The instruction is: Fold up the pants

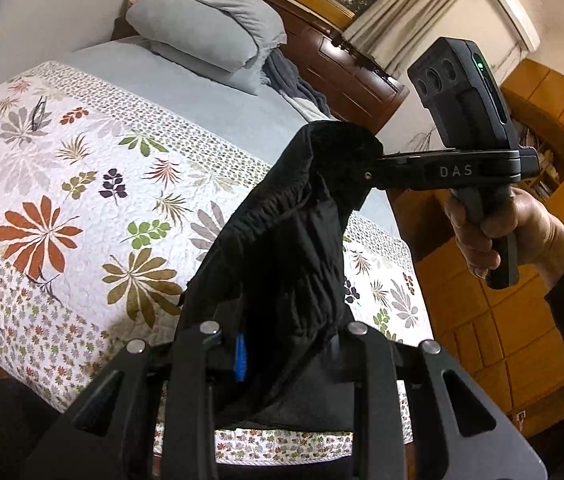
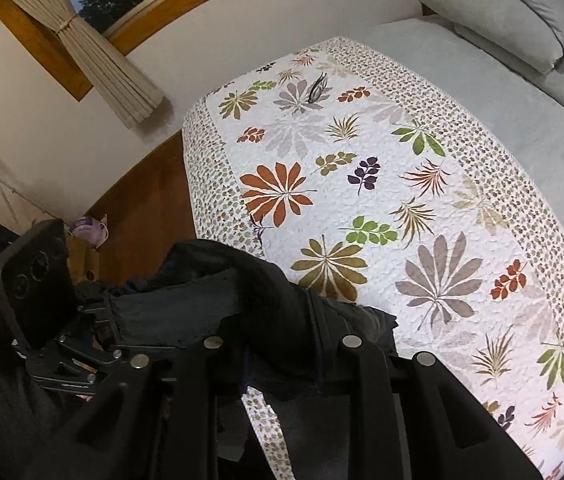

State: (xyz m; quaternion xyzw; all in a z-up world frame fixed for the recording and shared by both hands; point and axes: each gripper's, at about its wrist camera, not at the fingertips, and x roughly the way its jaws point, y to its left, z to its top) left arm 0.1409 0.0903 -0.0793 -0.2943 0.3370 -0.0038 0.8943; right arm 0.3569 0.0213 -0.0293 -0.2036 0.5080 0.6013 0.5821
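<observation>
Black pants (image 1: 294,240) hang in the air above the near edge of the bed, stretched between my two grippers. In the left wrist view my left gripper (image 1: 282,344) is shut on one end of the cloth, which covers its fingertips. A hand holds my right gripper (image 1: 370,172) at upper right, its jaws shut on the pants' other end. In the right wrist view the pants (image 2: 241,292) drape over my right gripper (image 2: 282,348), and my left gripper (image 2: 109,320) pinches the cloth at the left.
A bed with a floral quilt (image 1: 81,200) lies below and ahead, with grey pillows (image 1: 209,24) by the wooden headboard (image 1: 346,76). Black eyeglasses (image 2: 318,86) rest on the quilt's far part. A curtained window (image 2: 93,56) and wooden cabinets (image 1: 522,320) flank the bed.
</observation>
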